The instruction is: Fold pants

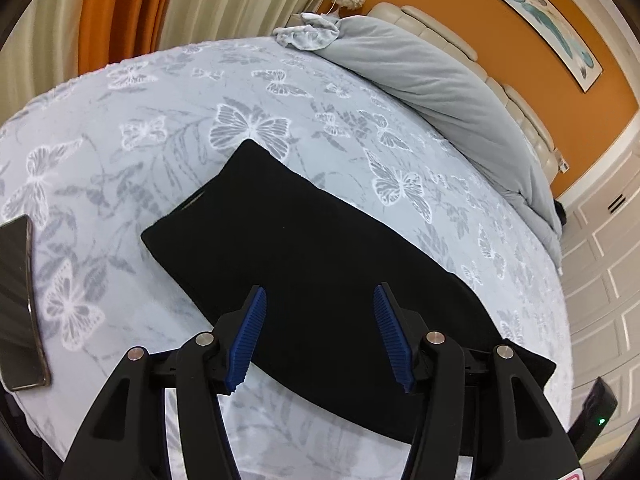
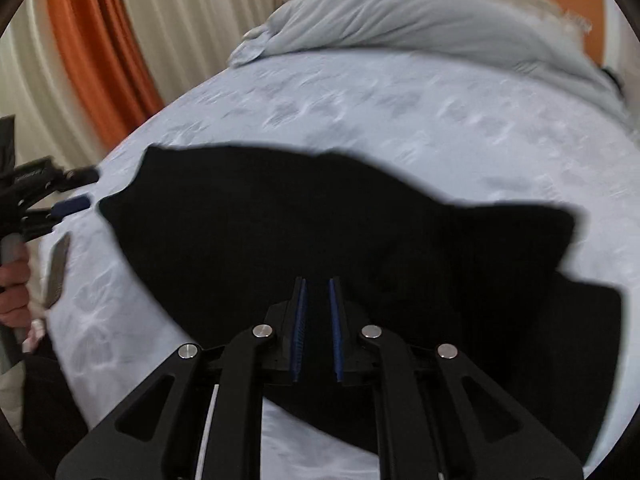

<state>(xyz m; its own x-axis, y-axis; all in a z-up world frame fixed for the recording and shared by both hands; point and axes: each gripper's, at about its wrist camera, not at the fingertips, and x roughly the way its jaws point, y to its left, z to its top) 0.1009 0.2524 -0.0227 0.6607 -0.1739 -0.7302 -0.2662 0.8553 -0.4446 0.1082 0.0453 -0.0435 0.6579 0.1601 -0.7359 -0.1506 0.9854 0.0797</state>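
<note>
Black fabric pants: lie centre frame on butterfly-print bed.
Left claw: released, above pants.
Right claw: nearly clenched; grasp unclear.

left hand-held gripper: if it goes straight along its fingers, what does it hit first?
Most likely the black pants lying on the bed: the open left hand-held gripper points straight at them. Depth is unclear.

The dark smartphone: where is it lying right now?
The dark smartphone lies flat on the butterfly-print bedspread at the far left of the left wrist view, apart from the black pants, left of the left gripper.
</note>
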